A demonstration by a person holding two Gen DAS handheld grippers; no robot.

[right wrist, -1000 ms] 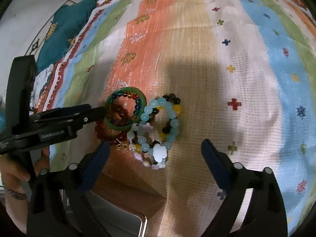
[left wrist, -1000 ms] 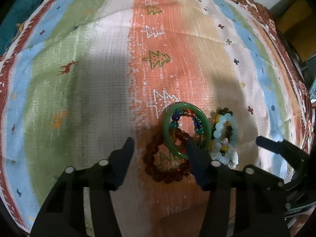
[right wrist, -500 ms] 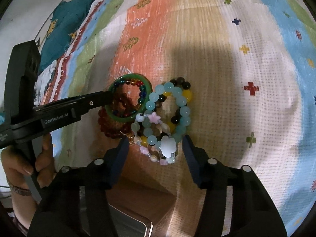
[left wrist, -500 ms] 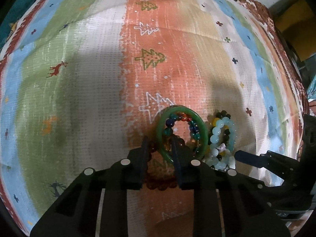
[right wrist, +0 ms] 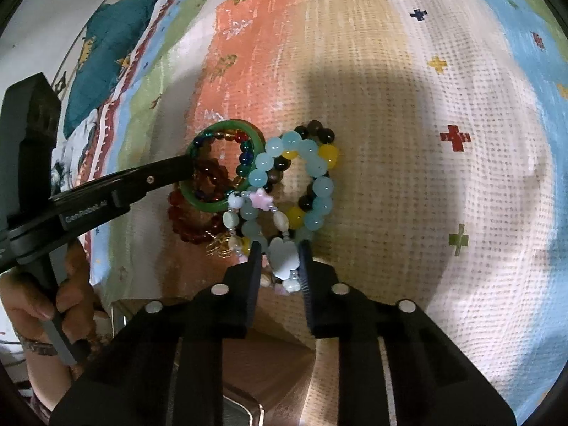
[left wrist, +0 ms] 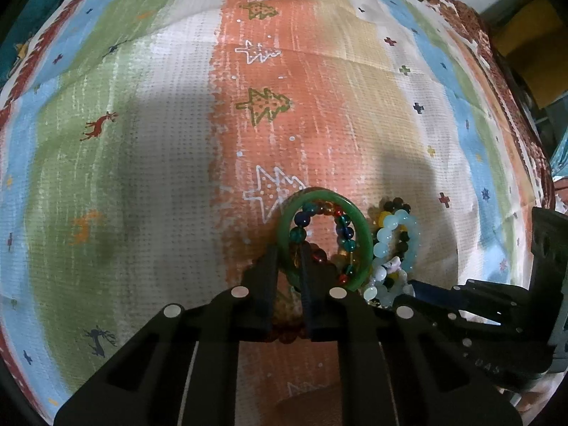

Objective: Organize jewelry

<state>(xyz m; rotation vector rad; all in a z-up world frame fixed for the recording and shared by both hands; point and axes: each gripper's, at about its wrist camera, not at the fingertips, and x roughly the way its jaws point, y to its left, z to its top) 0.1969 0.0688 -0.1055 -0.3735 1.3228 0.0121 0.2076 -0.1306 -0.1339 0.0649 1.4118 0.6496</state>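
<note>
A heap of bracelets lies on the striped cloth. The green bangle rests over a multicoloured bead bracelet and a dark red bead bracelet. My left gripper points down, its jaws closing, and its pads pinch the bangle's near-left rim. Beside them lie a pale blue bead bracelet and a dark-and-yellow one. My right gripper is also closing, its pads against the white charm of a pastel bead bracelet. The green bangle and the left gripper also show in the right wrist view.
The striped cloth with trees and deer covers the whole surface. A brown box corner with a metal edge sits just under the right gripper. A teal cushion lies at the far left. A person's hand holds the left gripper.
Both grippers went from wide open to nearly closed. The left jaws came in around the green bangle's rim, the right jaws around the white charm. Neither hand travelled much.
</note>
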